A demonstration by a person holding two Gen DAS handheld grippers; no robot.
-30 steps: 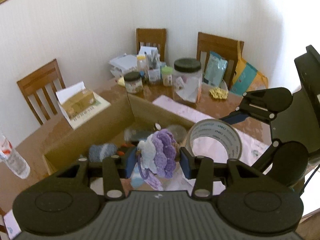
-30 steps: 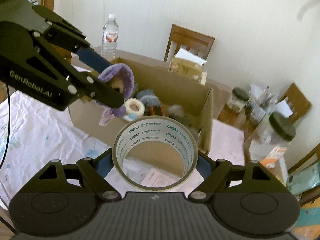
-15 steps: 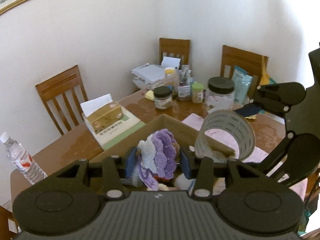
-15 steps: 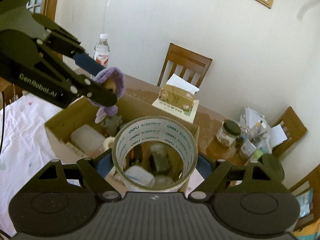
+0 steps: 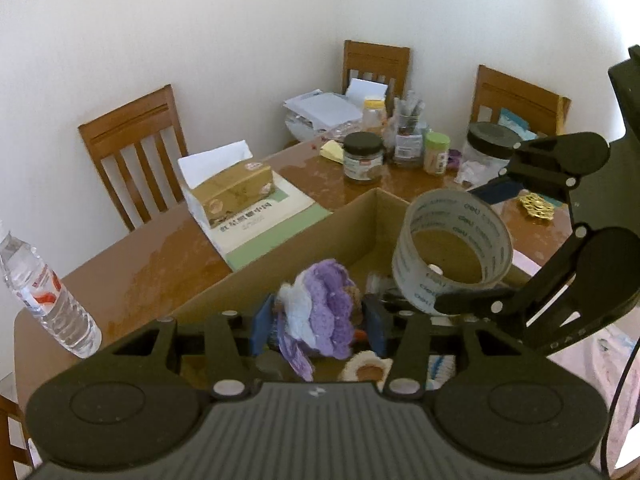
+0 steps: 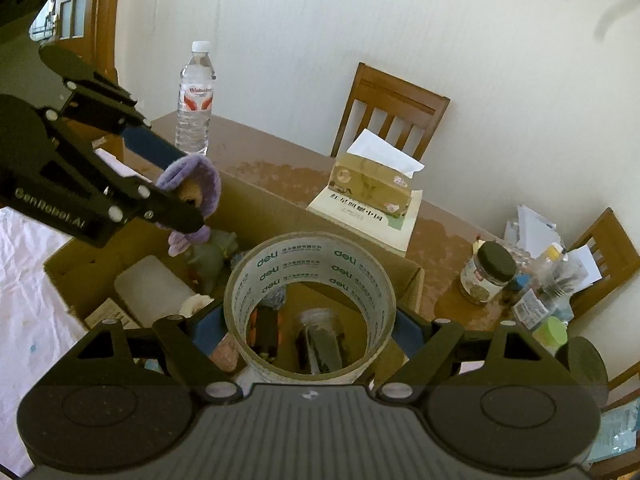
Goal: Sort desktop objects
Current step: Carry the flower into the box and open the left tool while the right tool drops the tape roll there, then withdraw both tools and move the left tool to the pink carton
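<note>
Left gripper point(image 5: 318, 330): its jaws have just been opening, and the purple crochet toy point(image 5: 320, 312) sits between the blue pads; the right-hand pad looks clear of the wool, so I judge the toy is being let go rather than gripped.
Right gripper point(image 6: 308, 328): clamped wide across the roll of clear tape point(image 6: 310, 304), pads pressing on both outer sides.
Tape axis: the roll's hole points forward and down along the fingers; through it the box contents show.
Cardboard box point(image 5: 280, 260): open-topped, lower centre of both views, already holding several small things.
Key relation: both loads hang above the box opening; the toy toward the box's left part in the right wrist view, the tape over its right part.
Nearer hand: the left, since its toy is already loosening.
Next move, as I judge: the toy drops straight down; the right jaws then spread to free the tape.
</note>
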